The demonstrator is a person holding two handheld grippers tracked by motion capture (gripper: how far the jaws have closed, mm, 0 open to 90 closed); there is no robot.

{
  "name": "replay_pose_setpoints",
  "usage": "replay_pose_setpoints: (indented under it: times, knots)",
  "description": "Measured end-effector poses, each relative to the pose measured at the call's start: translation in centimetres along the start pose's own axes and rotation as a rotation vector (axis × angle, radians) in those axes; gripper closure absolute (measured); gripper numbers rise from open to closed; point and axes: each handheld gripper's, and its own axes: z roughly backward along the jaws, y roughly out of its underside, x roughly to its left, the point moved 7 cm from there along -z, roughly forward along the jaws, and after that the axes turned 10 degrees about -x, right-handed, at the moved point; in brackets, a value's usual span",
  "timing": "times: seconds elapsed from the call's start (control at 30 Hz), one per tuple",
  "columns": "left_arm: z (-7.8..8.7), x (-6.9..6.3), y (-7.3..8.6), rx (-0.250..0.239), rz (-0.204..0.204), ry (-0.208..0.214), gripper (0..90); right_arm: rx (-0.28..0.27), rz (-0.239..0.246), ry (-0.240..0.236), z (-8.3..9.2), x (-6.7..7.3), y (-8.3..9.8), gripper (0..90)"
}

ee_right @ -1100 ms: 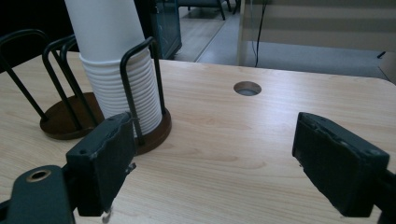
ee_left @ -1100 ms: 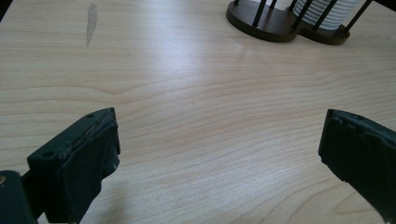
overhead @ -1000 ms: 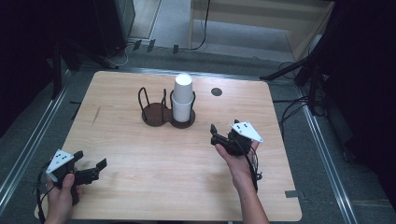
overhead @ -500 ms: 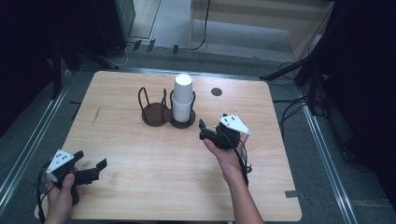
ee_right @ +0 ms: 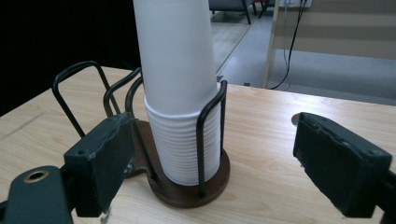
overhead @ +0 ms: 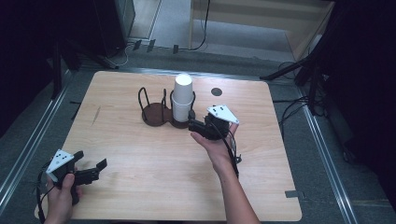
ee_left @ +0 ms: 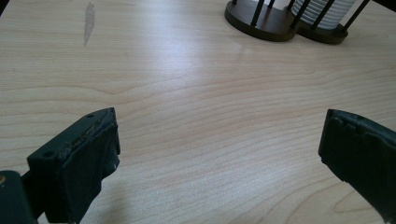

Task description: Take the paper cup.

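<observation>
The cup stack (ee_right: 180,93) stands upright, seemingly untouched, before the spread right gripper (ee_right: 212,158).

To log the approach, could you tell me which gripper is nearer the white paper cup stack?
Right gripper, jaws open just before the cup stack. Left gripper sits far off at the table's near corner.

A wire cup holder (overhead: 166,112) with a tall stack of white cups (overhead: 183,95) stands at twelve o'clock on the wooden table (overhead: 140,158). Bare tabletop stretches from three round to nine o'clock.
</observation>
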Motion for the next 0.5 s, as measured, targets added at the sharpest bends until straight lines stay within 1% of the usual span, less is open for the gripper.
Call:
replay_pose_setpoints:
  times: [0.03,0.5]
  knots:
    - [0.0,0.0,0.0,0.0,0.0,0.0,0.0,0.0,-0.002,-0.003,-0.4,0.2,-0.1,12.9]
    - [0.0,0.0,0.0,-0.003,0.002,0.003,0.0,0.006,-0.017,-0.019,-2.8,1.7,-0.5,12.9]
